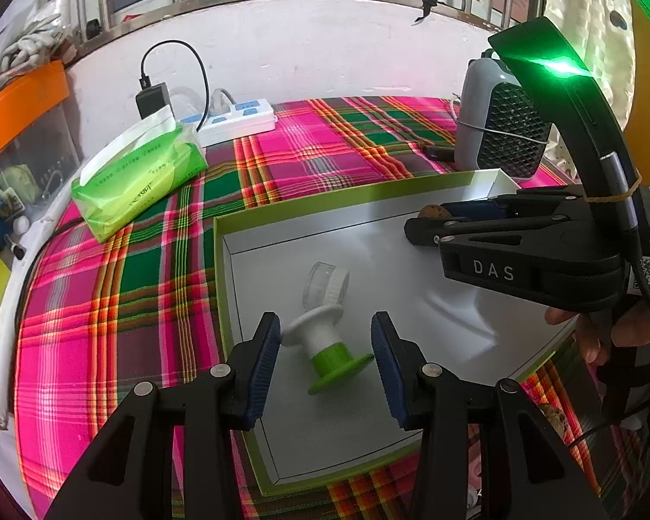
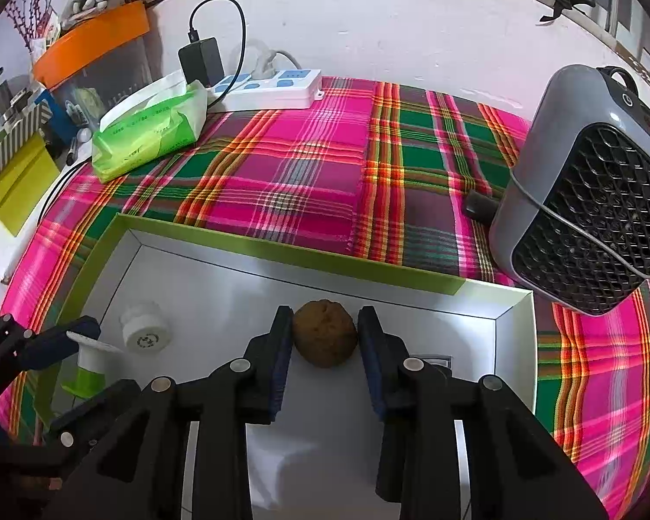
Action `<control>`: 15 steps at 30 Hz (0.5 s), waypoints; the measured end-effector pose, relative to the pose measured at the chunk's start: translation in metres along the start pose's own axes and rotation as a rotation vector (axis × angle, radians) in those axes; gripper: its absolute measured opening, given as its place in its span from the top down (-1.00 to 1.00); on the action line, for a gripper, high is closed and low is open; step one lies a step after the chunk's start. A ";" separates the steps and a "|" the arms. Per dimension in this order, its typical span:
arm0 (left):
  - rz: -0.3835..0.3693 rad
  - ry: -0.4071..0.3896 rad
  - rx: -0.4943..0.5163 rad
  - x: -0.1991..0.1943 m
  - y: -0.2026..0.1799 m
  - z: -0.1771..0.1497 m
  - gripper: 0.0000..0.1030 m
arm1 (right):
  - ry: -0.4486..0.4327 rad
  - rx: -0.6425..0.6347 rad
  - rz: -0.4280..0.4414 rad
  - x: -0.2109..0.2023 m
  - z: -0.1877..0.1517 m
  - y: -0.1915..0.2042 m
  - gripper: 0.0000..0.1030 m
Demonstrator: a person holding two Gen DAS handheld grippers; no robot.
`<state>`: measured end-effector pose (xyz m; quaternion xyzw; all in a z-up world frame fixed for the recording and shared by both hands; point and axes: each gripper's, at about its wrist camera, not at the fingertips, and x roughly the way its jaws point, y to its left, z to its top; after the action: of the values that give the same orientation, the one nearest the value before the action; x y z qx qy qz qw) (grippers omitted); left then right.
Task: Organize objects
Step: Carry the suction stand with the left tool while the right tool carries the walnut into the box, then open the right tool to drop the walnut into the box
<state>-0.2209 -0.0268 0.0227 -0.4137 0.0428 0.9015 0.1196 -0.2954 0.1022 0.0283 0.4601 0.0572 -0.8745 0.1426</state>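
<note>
The bench [image 2: 316, 173] is spread with a bright pink, green and orange plaid cloth [image 1: 108, 303], and most of its near half is taken by a shallow box lid [image 2: 281, 255] with a green rim and a white floor. To the right of the lid a grey fan heater [image 2: 585, 190] with a black mesh grille stands just beside the lid's far right corner. At the back left lie a green pack of tissues [image 1: 138, 182] and, behind it against the white wall, a white power strip [image 2: 273, 86] with blue sockets and a black charger [image 2: 200, 60] plugged in. An orange-lidded bin [image 2: 95, 39] sits off the cloth at the far left.

Inside the lid, the left gripper [image 1: 325, 362] stands released — its blue pads are well apart on either side of a small white spool with a green end [image 1: 325, 346], which lies on its side on the lid's floor; the right pad is at the green flange, and whether it touches cannot be told. Just beyond the spool lies a small clear jar with a white cap [image 1: 327, 288], tipped over.

The right gripper [image 2: 325, 338] straddles a brown lumpy ball [image 2: 324, 331] resting on the lid's floor near its far wall. The pads sit very close on both sides of it — from these views I cannot tell whether they press on it.
</note>
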 end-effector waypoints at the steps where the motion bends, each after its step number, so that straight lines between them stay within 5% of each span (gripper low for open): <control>1: 0.001 0.000 0.001 0.000 0.000 0.000 0.18 | 0.000 0.002 0.002 0.000 0.000 0.000 0.33; 15: -0.004 -0.003 -0.006 -0.003 0.001 0.000 0.18 | -0.013 0.022 0.001 -0.004 0.000 -0.001 0.04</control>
<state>-0.2193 -0.0285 0.0243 -0.4129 0.0392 0.9019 0.1204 -0.2934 0.1038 0.0309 0.4559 0.0466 -0.8780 0.1382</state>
